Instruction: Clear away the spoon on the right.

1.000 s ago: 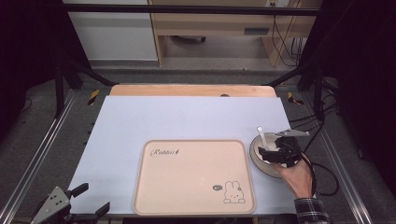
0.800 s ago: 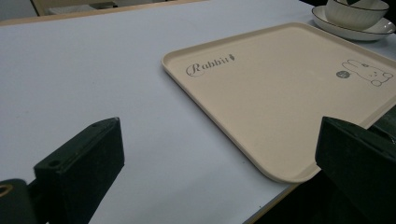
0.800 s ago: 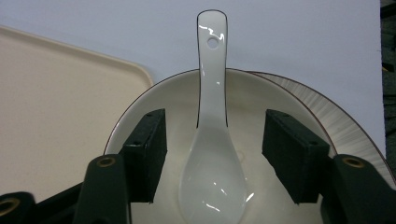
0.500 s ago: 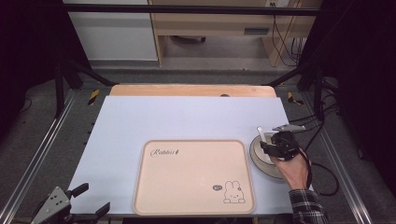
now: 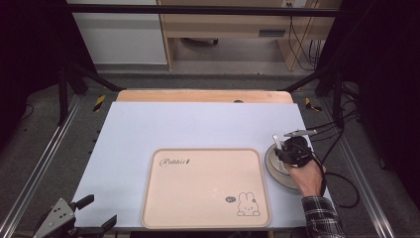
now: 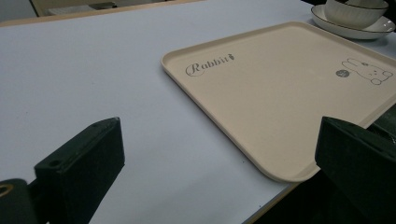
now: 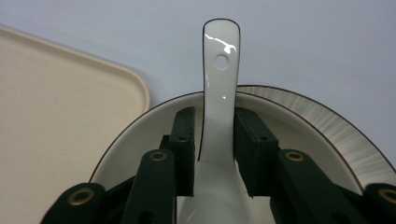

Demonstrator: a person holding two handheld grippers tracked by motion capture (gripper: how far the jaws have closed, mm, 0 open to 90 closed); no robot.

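Right gripper: jaws have just been closing, now narrow, one on each side of the white spoon handle. Left pad seems to touch it; a sliver of gap may remain at the right pad, so firm clamping can't be confirmed. In the high view this gripper sits over the dishes at the table's right edge, hand and checked sleeve behind it.

Left gripper: jaws wide apart, nothing between them, parked at the table's near left corner, well apart from the work.

Table: pale blue-white top.

Tray: beige, rounded corners, "Rabbit" lettering and a small rabbit drawing; flat at near centre, bare. Also in the left gripper view.

Plate: white with dark rim, just right of the tray, on the table.

Bowl: white, brown-edged, sits on the plate under the right gripper.

Spoon: lies in the bowl, handle rising over the far rim, small hole near its tip.
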